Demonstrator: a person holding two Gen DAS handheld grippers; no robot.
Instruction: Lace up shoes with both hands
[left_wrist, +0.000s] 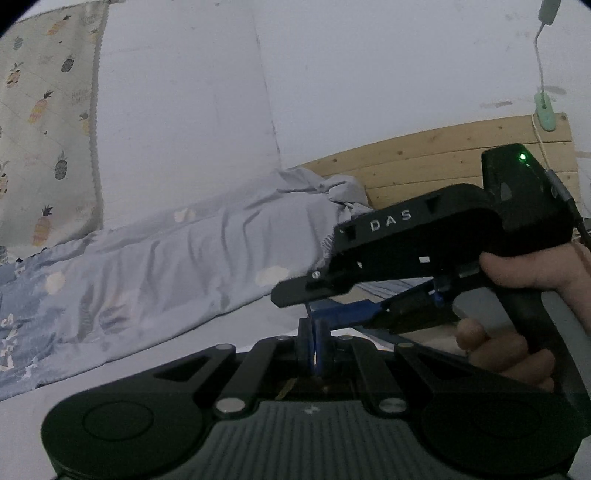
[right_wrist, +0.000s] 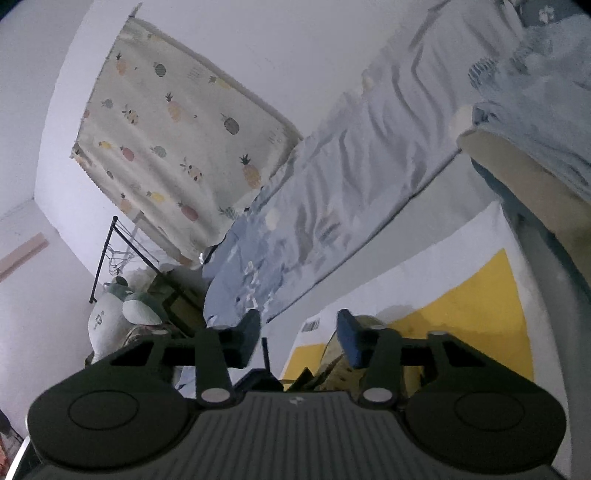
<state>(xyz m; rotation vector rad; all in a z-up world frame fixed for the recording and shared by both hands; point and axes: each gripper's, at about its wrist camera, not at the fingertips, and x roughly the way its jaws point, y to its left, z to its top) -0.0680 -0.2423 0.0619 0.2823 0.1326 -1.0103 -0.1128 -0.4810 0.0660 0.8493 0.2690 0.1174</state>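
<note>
Shoelace, a thin dark strand, rises from between the fingers of the left gripper, which are pressed together on it near the bottom centre of the left wrist view, the cord running up toward the other tool. Just above and to the right, the right gripper, gripped by the person's hand, crosses the frame with its blue-tipped fingers angled toward the same strand. In the right wrist view that gripper stands with its fingers well apart and nothing between them; a dark upright sliver in the gap may be the lace, though that cannot be told. Below and between those fingers a mottled, olive-toned shape, possibly the shoe, lies partly hidden on a yellow-and-white surface. Beyond, a bed with pale blue bedding, a wooden headboard and a pineapple-print curtain fill the room. Judging by this, lacing is mid-course: one end is secured, eyelets are unseen, and threading or tying appears to remain.
</note>
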